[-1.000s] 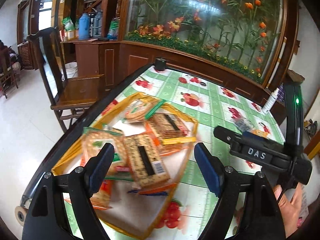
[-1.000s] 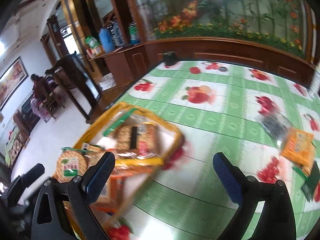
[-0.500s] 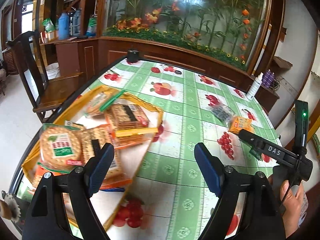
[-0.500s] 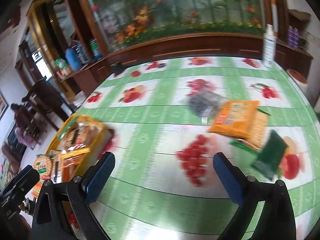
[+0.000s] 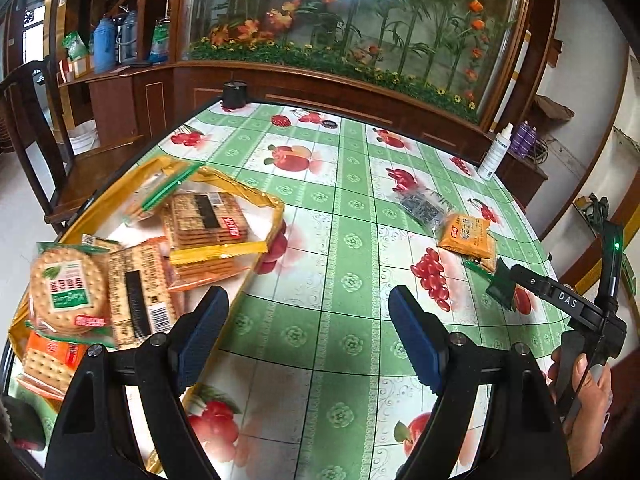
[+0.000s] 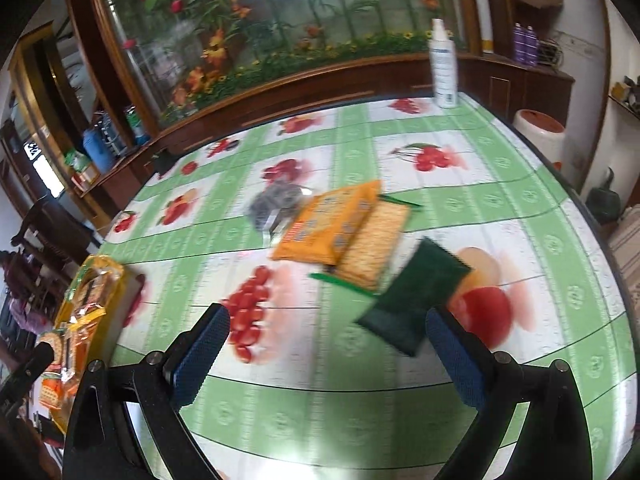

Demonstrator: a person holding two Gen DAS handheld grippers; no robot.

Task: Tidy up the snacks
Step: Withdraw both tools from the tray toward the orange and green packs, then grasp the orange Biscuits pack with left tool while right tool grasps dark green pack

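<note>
A yellow-rimmed tray (image 5: 260,198) at the table's left holds several cracker packs, among them a round-biscuit pack (image 5: 68,292) and a square-cracker pack (image 5: 204,224). My left gripper (image 5: 308,320) hangs open over bare cloth just right of the tray, with nothing between its pads. Loose snacks lie to the right: an orange pack (image 6: 332,224), a clear cracker pack (image 6: 376,244), a dark green packet (image 6: 416,300) and a grey packet (image 6: 276,200). My right gripper (image 6: 328,344) is open and empty; the green packet lies just beyond its right finger (image 6: 456,348). The tray (image 6: 96,272) shows far left.
A white spray bottle (image 6: 443,68) stands at the table's far right edge. A black round object (image 5: 235,94) sits at the far edge. A wooden chair (image 5: 80,168) stands left of the table. A hand (image 5: 580,392) holds the right gripper's handle.
Both views have swung right, away from the tray. The right gripper has travelled from the tray across to the loose packs. Both stayed open.
</note>
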